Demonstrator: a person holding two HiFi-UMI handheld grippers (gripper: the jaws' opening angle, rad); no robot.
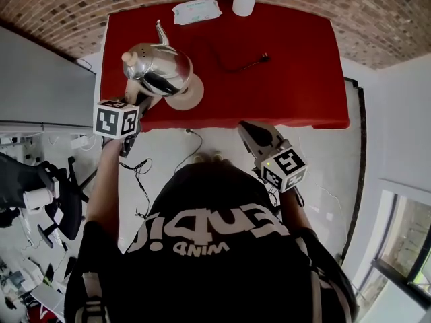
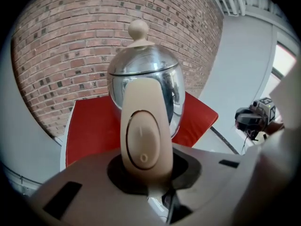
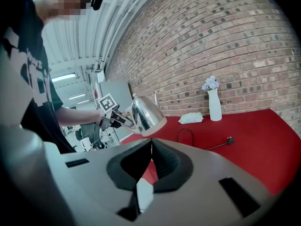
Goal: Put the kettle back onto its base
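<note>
The left gripper [image 1: 143,104] squeezes the handle [image 2: 143,135] of the kettle [image 1: 161,69], which hangs tilted over the base [image 1: 190,94] at the near left of the red table [image 1: 289,79], so it could land crooked and tip, while the right gripper [image 1: 248,129] has its 2 jaws closed on nothing.

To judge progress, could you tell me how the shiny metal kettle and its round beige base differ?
The shiny metal kettle is domed chrome; the round beige base is a flat disc. The kettle hangs tilted in the left gripper; the base lies on the red table. Both have beige parts.
</note>
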